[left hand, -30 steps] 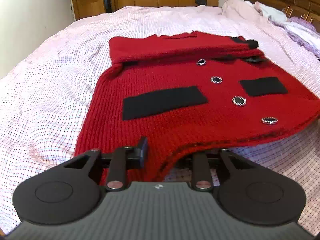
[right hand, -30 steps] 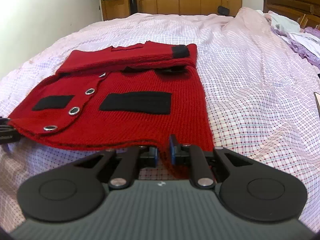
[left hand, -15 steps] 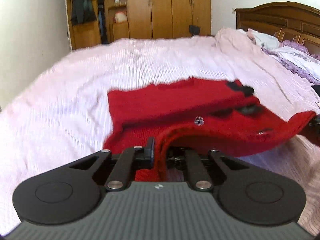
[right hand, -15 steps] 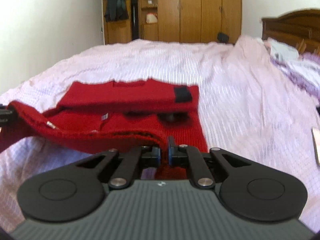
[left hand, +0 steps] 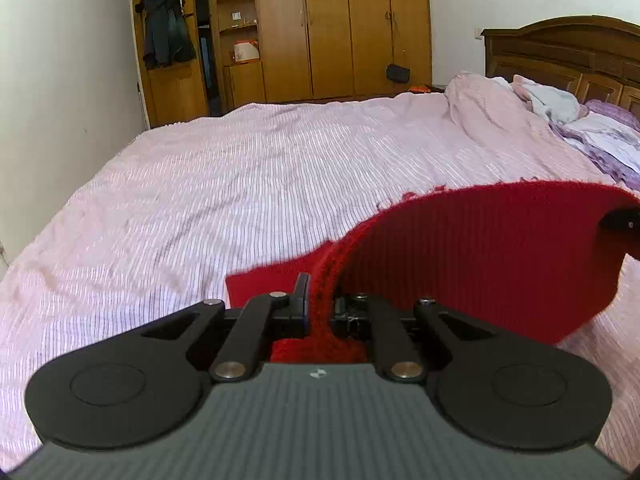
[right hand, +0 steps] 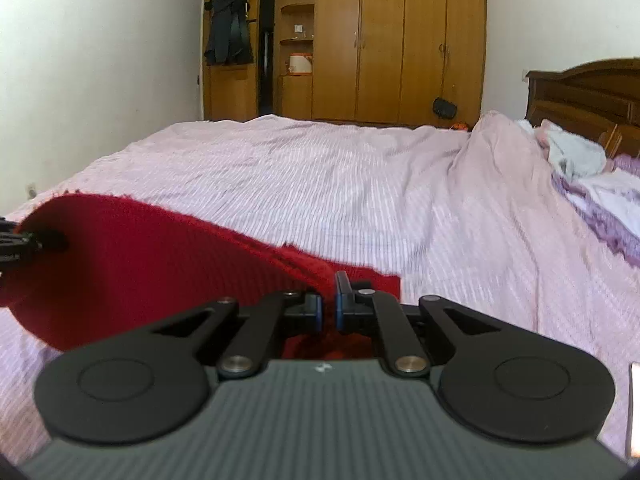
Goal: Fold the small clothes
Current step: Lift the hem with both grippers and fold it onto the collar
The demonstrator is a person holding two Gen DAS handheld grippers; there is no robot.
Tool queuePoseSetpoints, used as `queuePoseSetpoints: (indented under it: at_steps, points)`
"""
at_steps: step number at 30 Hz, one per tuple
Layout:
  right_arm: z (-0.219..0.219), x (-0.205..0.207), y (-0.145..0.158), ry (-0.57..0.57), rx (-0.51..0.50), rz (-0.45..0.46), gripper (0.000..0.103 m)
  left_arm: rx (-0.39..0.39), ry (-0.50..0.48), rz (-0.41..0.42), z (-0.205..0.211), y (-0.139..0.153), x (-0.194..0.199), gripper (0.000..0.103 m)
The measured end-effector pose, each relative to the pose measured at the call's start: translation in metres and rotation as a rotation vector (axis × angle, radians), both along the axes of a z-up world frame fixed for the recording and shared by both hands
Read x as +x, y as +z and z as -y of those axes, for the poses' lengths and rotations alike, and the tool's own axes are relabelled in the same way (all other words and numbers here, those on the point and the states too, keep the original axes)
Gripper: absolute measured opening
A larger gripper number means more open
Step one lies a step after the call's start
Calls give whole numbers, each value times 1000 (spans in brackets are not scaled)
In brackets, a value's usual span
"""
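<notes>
**Both hand-held grippers clamped on red knit, hem lifted off bed**

Left hand-held gripper [left hand: 320, 304]: jaws closed tight on the red knit garment [left hand: 480, 256], a bunched ridge of fabric pinched between the pads and spilling back toward the camera. From there the cloth rises and arcs off to the right of the gripper, plain ribbed side facing the lens, curved like a hood. Far right of the left view, a dark black part [left hand: 618, 222] pokes into the garment's other end; prob. the other gripper's tip, can't confirm.

Right hand-held gripper [right hand: 329, 304]: jaws closed on the same garment [right hand: 140, 264], w/ only a thin sliver of red between the blue-edged pads. Cloth runs up and to the left of this gripper. Left edge of the right view shows a black tip [right hand: 24, 242] at the garment's far end.

Only left view: a flat red piece [left hand: 264, 286] lying on the bed just ahead-left of the gripper. Only right view: a flat red corner [right hand: 380, 284] just ahead-right of the gripper, plus a pale strip [right hand: 634, 408] at the frame's right edge, too cropped to ID.

Both views: pink striped bedsheet [left hand: 240, 184] ahead, wooden wardrobe [right hand: 400, 40] beyond it, dark headboard [left hand: 560, 52] w/ piled laundry [right hand: 580, 156] to the right.
</notes>
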State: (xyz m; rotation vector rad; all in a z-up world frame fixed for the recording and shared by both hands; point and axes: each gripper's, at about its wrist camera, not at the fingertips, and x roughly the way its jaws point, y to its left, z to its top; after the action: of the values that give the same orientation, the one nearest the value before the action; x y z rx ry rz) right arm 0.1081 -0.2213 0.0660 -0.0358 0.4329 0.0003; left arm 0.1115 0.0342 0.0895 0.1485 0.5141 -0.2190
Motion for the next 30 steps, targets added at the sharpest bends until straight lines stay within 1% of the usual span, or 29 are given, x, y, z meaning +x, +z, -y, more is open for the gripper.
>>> queuePoseSetpoints:
  at_steps: [4,7,11,16,19,21,22,24,27,28,29,30]
  points:
    - [0,41,2,-24,-35,-7,9,12,6,4,8,7,44,9]
    - [3,70,-5,-39,-26,-27,9,18,6,-14,13,-1,77,9]
    - [5,109,-27,-49,-9,-70,9,37,19,-66,14,-26,121,9]
    - [-4,144,-60,-49,-35,-119,9,45,43,-176,15,-74,165,11]
    - [-8,161,-82,-61,-52,-154,10,48,48,-208,14,-99,177,11]
    - [-6,172,-96,-71,-52,-183,11,66,45,-202,17,-109,178,11]
    - [-6,175,-102,-72,-51,-192,11,76,44,-198,18,-112,178,15]
    - [-5,177,-112,-65,-54,-189,12,89,46,-198,19,-114,180,18]
    - [-6,175,-110,-55,-65,-178,14,72,41,-208,16,-107,181,20]
    - [-6,173,-107,-51,-63,-174,15,63,38,-209,14,-105,179,24]
    - [-5,172,-103,-51,-59,-167,20,61,39,-213,13,-100,177,28]
    - [-4,170,-99,-49,-51,-158,27,65,45,-220,12,-95,170,35]
